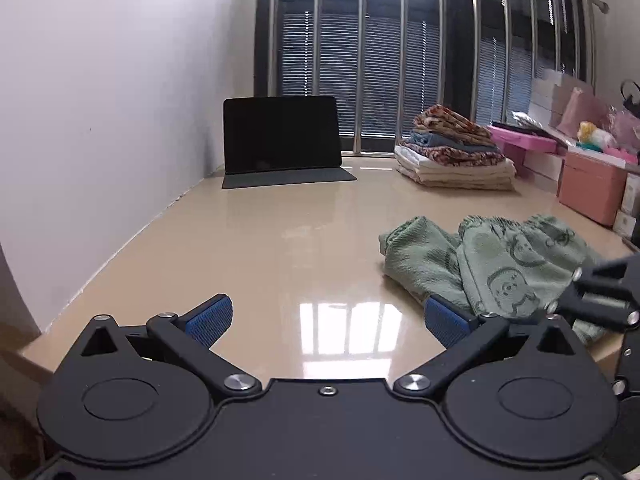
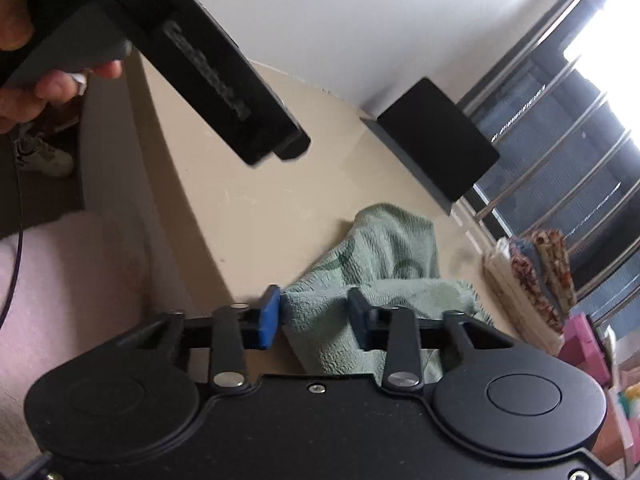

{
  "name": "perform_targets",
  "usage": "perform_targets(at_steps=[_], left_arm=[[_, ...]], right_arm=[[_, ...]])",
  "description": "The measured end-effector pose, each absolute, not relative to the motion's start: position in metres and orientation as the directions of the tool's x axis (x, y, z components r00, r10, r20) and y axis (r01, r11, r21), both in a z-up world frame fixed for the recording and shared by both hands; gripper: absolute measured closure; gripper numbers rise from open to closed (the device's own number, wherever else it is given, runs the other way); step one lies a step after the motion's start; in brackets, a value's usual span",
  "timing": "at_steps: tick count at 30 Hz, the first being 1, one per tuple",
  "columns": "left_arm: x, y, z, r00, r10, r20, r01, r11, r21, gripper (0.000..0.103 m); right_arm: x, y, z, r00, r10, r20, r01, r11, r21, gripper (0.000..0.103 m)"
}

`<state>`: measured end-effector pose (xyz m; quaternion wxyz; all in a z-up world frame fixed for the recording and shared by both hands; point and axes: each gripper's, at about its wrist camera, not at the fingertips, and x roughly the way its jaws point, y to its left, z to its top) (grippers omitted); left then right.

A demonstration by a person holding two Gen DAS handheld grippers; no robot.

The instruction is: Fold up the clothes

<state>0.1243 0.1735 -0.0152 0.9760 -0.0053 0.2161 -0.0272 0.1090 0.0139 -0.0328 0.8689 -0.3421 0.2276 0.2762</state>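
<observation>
My right hand-held gripper (image 2: pixel 314 316) straddles a bunched edge of the green printed garment (image 1: pixel 492 264) on the counter (image 1: pixel 280 240), pads not yet pressed; my left hand-held gripper (image 1: pixel 328 320) hangs spread, empty. Next: pinch cleanly, one layer.

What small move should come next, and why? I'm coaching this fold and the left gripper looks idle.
Probably bring the left gripper right to the near edge of the green garment and close on it. Its jaws stand wide open over bare table, while the right gripper already has cloth between its jaws, so the fold seems to need a second hold.
</observation>
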Motion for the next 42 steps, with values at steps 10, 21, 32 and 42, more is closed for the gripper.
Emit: perform_targets(at_steps=[10, 21, 32, 42], left_arm=[[0.147, 0.181, -0.020, 0.831, -0.215, -0.513, 0.108, 0.967, -0.230, 0.000], [0.207, 0.157, -0.033, 0.685, -0.472, -0.555, 0.168, 0.844, -0.510, 0.008], [0.256, 0.146, -0.052, 0.578, -0.581, -0.573, 0.065, 0.733, -0.677, 0.037], [0.297, 0.159, -0.072, 0.621, -0.553, -0.555, -0.142, 0.617, -0.774, 0.074]], right_arm=[[0.137, -0.010, -0.021, 0.637, 0.419, -0.647, -0.662, 0.728, -0.180, 0.095], [0.148, -0.046, -0.002, 0.613, 0.517, -0.597, -0.612, 0.789, 0.055, 0.096], [0.145, -0.076, 0.016, 0.645, 0.565, -0.515, -0.589, 0.796, 0.137, 0.096], [0.137, -0.092, 0.013, 0.642, 0.581, -0.500, -0.589, 0.791, 0.164, 0.096]])
